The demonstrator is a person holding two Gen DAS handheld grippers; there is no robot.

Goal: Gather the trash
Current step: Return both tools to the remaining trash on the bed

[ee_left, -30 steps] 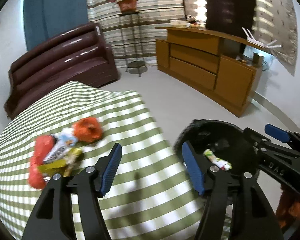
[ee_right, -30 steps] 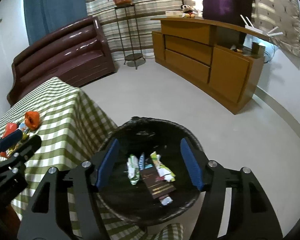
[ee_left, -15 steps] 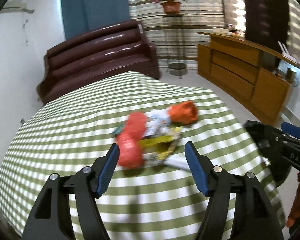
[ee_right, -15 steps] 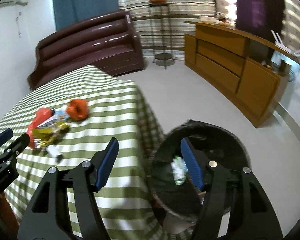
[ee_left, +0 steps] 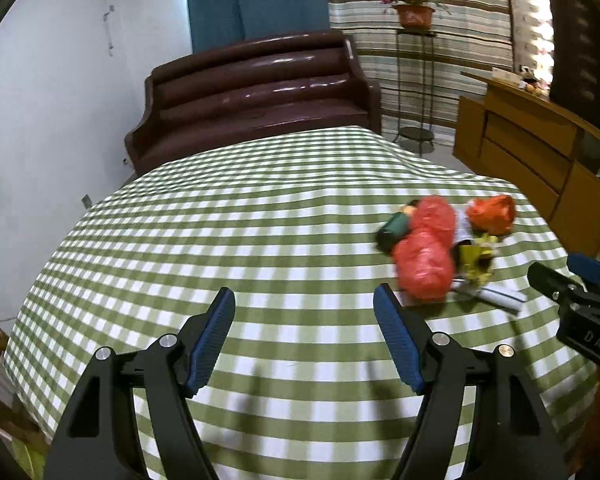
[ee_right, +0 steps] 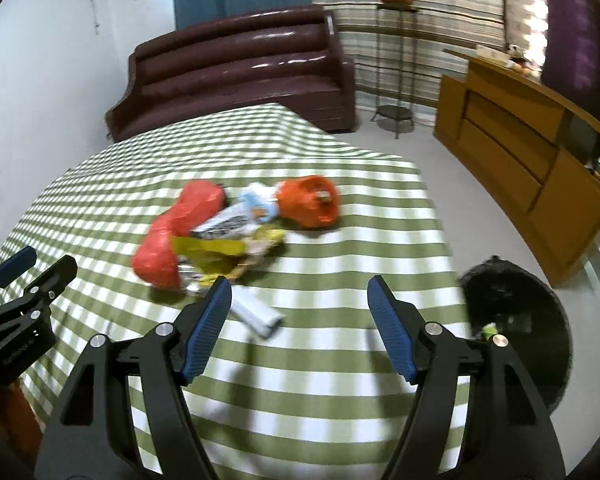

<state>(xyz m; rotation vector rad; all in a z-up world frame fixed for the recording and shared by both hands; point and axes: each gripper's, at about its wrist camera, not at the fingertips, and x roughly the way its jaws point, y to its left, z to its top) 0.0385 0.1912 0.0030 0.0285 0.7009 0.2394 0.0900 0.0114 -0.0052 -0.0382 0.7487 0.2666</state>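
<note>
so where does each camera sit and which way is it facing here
Left wrist view: sits on the left gripper, angled down across the checked tablecloth toward the brown sofa; its open jaws show, the right gripper at the right edge.
Right wrist view: sits on the right gripper, angled down over the trash pile, black bin at right; its open jaws show, left gripper at left.
Shared: tablecloth, trash pile, sofa.

White walls; maroon sofa behind the checked table; wooden sideboard; striped curtains; pale floor.
</note>
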